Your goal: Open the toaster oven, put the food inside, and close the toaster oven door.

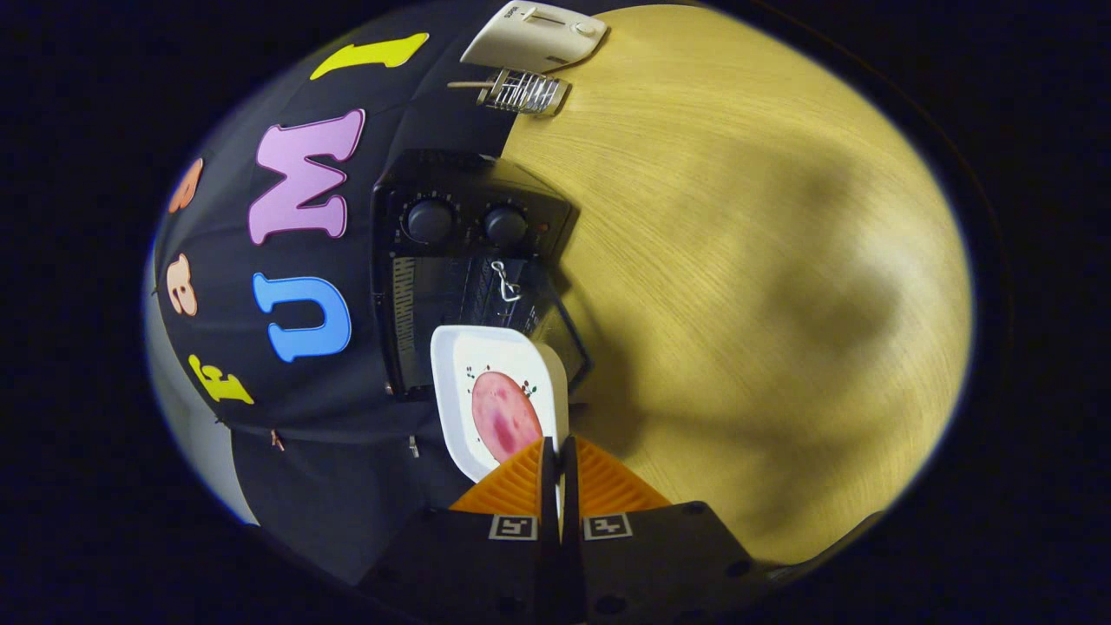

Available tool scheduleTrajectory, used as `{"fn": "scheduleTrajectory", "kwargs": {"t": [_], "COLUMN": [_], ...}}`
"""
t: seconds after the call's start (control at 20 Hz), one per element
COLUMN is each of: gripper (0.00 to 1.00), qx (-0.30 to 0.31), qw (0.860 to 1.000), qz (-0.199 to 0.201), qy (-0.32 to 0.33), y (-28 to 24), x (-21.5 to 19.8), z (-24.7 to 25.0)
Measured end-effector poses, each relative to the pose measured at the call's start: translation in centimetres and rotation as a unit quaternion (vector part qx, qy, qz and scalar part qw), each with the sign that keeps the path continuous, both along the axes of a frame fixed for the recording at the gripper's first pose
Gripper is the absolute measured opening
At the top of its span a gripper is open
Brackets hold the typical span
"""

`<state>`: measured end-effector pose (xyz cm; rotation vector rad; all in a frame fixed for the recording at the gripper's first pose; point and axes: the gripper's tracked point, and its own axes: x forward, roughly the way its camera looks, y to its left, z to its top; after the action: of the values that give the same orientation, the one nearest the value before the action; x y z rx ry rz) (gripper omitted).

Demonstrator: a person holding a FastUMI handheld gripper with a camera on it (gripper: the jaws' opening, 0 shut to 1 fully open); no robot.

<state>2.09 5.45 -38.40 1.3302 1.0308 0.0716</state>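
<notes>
Wood-grain table point(738, 260) is what I'm working over, pale and bare off to one side of the fingers, with the booth's black cloth wall on the other side. I've got the gripper point(560, 460) pinched together on the rim of a white tray point(460, 365), both fingers pressing it edge-on, and a round pink slice of food point(503, 417) sits in the tray just ahead of the fingertips. Right beyond the tray is the black oven point(469, 252), door point(564, 343) dropped open, two knobs showing, a little metal hook thing hanging at the cavity mouth. The tray's far edge looks close to the opening, can't tell if it's touching. Well beyond the oven there's a wire rack point(521, 91) and a white toaster point(538, 35), both clear of my path.
</notes>
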Motion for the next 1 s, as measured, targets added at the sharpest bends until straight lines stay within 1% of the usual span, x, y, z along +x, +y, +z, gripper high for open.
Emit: {"fn": "scheduleTrajectory", "kwargs": {"t": [0.2,0.45,0.6,0.75,0.9,1.0], "gripper": [0.05,0.05,0.05,0.05,0.05,0.05], "qx": [-0.035,-0.011,-0.010,-0.003,0.008,0.008], "qw": [0.999,0.994,0.987,0.976,0.965,0.959], "qz": [-0.032,-0.102,-0.151,-0.204,-0.249,-0.269], "qy": [0.022,0.038,0.060,0.072,0.084,0.092], "y": [2.3,6.5,7.8,8.5,9.3,9.8], "x": [3.5,8.6,11.1,13.7,16.3,17.6], "z": [-1.3,-0.9,-1.5,-1.6,-1.9,-1.9]}}
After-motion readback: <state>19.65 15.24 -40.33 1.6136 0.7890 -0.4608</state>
